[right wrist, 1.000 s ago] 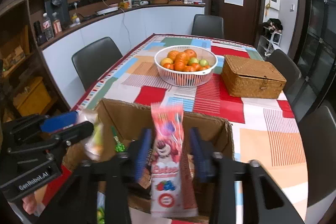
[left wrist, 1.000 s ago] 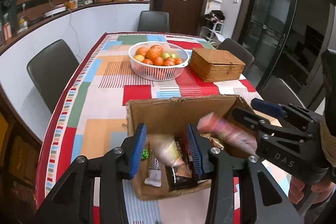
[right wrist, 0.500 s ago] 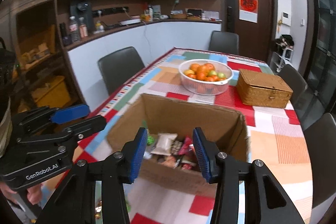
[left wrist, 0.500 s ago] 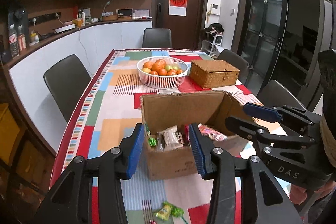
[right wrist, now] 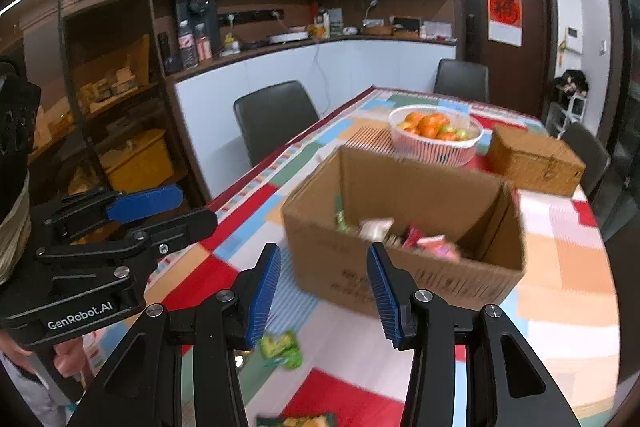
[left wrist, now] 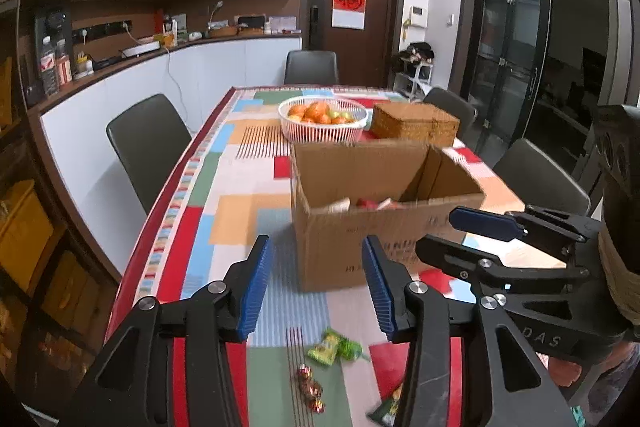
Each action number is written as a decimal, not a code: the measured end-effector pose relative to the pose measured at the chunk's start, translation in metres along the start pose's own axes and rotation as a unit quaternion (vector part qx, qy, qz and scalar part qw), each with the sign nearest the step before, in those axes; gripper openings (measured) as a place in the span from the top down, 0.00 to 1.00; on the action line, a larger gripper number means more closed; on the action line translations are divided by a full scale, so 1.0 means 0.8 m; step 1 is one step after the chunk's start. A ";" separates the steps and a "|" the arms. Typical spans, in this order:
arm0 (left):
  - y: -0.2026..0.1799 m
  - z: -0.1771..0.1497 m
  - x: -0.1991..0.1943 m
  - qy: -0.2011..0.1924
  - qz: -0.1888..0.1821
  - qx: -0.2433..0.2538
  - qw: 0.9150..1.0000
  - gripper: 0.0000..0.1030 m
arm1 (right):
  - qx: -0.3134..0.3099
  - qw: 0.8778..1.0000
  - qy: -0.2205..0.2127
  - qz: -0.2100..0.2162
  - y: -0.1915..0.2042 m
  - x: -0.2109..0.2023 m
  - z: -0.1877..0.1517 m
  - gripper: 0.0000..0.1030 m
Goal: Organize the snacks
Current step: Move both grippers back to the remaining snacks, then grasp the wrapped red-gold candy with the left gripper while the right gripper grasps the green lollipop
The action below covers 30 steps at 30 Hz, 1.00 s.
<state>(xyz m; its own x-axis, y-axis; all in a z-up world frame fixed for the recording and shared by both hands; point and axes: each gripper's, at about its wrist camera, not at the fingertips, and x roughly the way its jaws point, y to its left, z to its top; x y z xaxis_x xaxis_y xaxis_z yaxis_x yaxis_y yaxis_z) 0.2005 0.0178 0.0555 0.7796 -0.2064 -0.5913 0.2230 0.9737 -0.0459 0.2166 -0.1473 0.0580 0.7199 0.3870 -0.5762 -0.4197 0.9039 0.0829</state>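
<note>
Snacks [left wrist: 335,347] lie before cardboard box [left wrist: 380,211], fruit basket [left wrist: 323,123] behind.

Even indoor light, strong fisheye bending, black vignetted corners, motion blur on cardboard box [right wrist: 404,227], dim shelves at left
</note>
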 end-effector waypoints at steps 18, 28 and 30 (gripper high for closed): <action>0.003 -0.111 0.034 0.118 -0.008 -0.008 0.993 0.55 | -0.001 0.992 0.127 0.029 0.015 0.041 -0.104 0.55; 0.012 -0.152 0.064 0.163 -0.008 -0.008 0.987 0.55 | -0.016 0.982 0.187 0.036 0.021 0.079 -0.135 0.55; 0.015 -0.156 0.071 0.169 -0.009 -0.009 0.986 0.55 | -0.015 0.980 0.195 0.041 0.021 0.088 -0.140 0.55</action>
<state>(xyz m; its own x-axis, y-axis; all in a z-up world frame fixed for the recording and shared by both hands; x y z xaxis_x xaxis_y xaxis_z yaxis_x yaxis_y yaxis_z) 0.1745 0.0294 -0.0796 0.5358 -0.1836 -0.8241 0.2221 0.9724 -0.0722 0.1983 -0.1257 -0.0718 0.4191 0.3535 -0.8363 -0.4878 0.8645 0.1210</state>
